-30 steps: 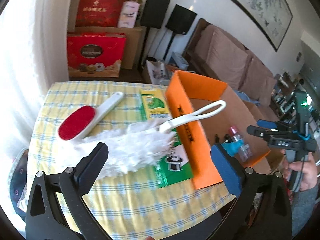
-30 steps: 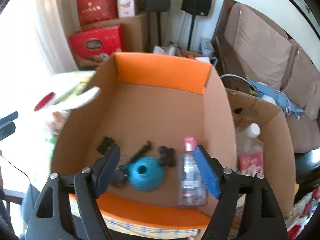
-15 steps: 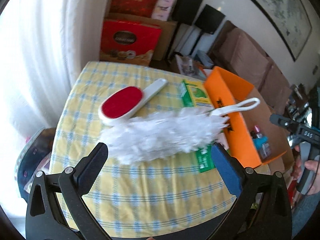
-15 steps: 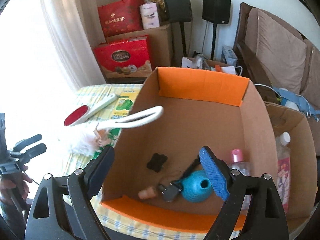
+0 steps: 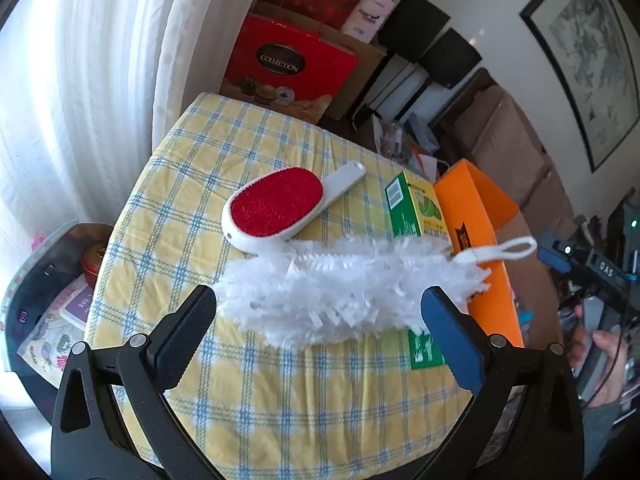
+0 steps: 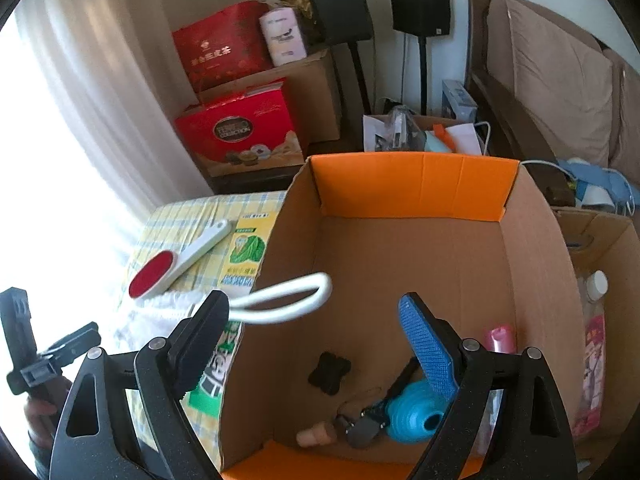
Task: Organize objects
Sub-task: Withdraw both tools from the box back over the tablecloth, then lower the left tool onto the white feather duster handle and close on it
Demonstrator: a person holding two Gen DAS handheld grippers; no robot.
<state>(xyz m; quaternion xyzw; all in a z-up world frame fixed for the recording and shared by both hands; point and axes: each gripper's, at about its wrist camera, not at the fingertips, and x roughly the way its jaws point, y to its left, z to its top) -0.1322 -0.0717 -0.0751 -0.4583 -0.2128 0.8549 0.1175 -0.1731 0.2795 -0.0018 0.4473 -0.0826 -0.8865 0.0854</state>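
Note:
A fluffy white duster [image 5: 340,284] lies on the yellow checked table [image 5: 224,160], its looped handle [image 6: 288,298] resting over the wall of the orange-flapped cardboard box [image 6: 412,188]. A red lint brush [image 5: 276,208] lies behind it, next to a green carton [image 5: 416,212]. My left gripper [image 5: 316,332] is open and empty, just in front of the duster. My right gripper [image 6: 316,344] is open and empty above the box, which holds a blue ball [image 6: 416,416], a pink-capped bottle [image 6: 498,338] and small dark items.
White curtains [image 5: 100,60] hang left of the table. Red gift boxes [image 6: 240,132] and speakers [image 6: 336,8] stand behind. A sofa [image 6: 560,80] and a second carton with a bottle [image 6: 596,288] are to the right. A low shelf with clutter [image 5: 52,300] sits below the table's left edge.
My left gripper has swung left and back, now facing the duster's fluffy head. My right gripper has pulled back and up from the box bottom. Both stay open.

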